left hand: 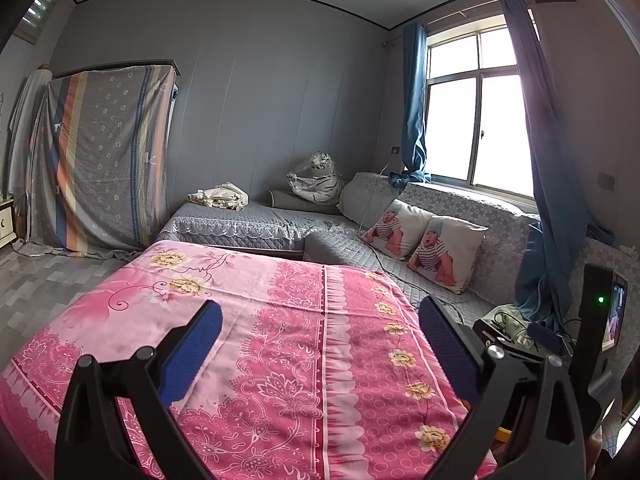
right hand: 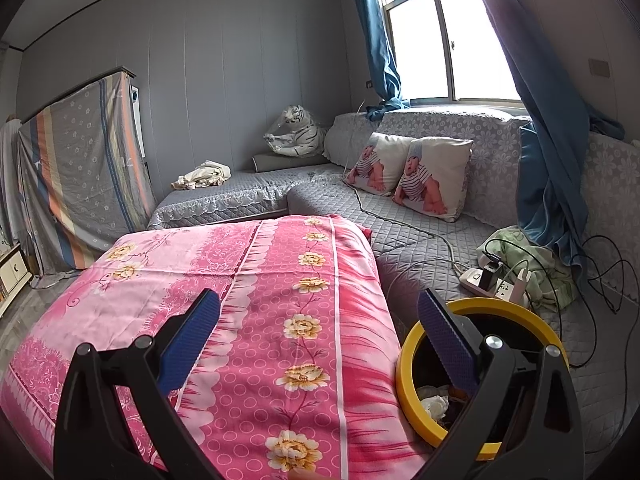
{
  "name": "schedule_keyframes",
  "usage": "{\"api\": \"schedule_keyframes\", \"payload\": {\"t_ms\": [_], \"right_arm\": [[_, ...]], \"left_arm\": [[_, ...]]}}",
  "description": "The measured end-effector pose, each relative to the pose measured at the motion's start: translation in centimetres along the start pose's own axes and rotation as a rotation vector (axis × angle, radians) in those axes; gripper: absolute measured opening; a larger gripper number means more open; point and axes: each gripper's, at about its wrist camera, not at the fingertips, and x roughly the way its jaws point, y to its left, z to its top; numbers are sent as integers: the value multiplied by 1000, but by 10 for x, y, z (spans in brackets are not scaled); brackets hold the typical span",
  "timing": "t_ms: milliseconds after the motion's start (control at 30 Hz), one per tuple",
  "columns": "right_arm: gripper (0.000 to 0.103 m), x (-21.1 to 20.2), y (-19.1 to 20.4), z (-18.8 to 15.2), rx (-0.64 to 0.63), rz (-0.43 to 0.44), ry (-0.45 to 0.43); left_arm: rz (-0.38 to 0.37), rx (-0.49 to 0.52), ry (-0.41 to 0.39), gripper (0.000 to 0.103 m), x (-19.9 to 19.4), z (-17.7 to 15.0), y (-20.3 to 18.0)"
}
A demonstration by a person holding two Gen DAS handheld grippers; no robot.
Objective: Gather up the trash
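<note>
hovering wide and empty over the bare pink cloth [right hand: 248,312], both the left gripper [left hand: 320,344] and right gripper [right hand: 320,340] are looking finished, crumpled trash [right hand: 434,404] already sitting in the yellow bin [right hand: 412,400] beside it.

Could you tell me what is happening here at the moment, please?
A person holds a pair of tongs in each hand over a table draped in a pink floral cloth. The left tongs and right tongs are both open and hold nothing. No trash shows on the cloth. Beside the table, on the right, a yellow-rimmed bin already holds crumpled paper. A grey sofa behind carries cushions and a power strip.
</note>
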Motion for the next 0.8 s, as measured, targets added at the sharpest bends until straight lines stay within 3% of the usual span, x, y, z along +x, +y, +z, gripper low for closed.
{"api": "schedule_keyframes", "payload": {"t_ms": [800], "right_arm": [[95, 3, -4, -2, 12, 1, 12]], "left_arm": [[-15, 1, 14, 95, 3, -4, -3]]}}
